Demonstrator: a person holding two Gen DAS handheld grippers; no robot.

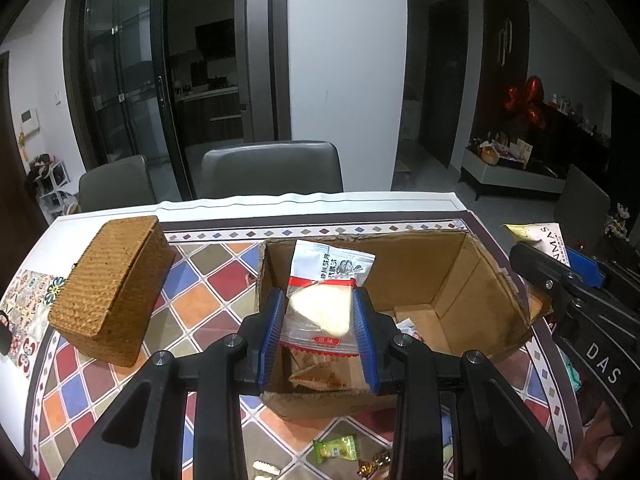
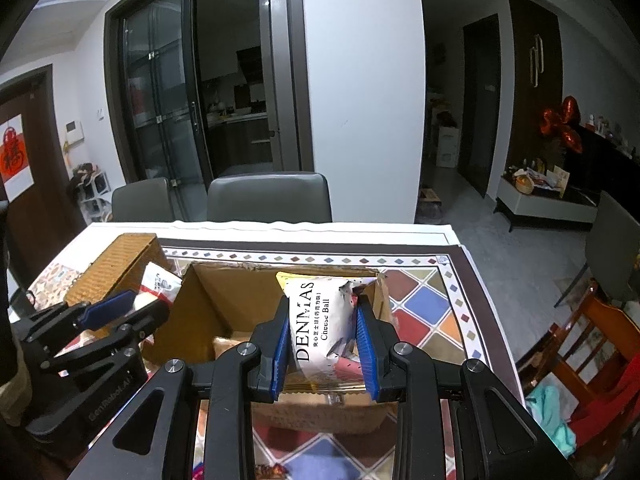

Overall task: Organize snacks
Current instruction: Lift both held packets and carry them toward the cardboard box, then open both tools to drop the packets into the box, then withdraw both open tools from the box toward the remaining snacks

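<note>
Two grippers, two held packets, one cardboard box (image 1: pixel 448 280) and one wicker box (image 1: pixel 112 288) are counted on the desk (image 1: pixel 208 280). A clear packet (image 1: pixel 320 304) with a red band and a pale wedge inside is clamped by the left gripper (image 1: pixel 320 316) over the box. A white packet (image 2: pixel 324 320) lettered "Cheese Ball" is clamped by the right gripper (image 2: pixel 323 340), also over the box. Only in the left view are two loose sweets, one green (image 1: pixel 335 447), seen near the desk's front edge.
</note>
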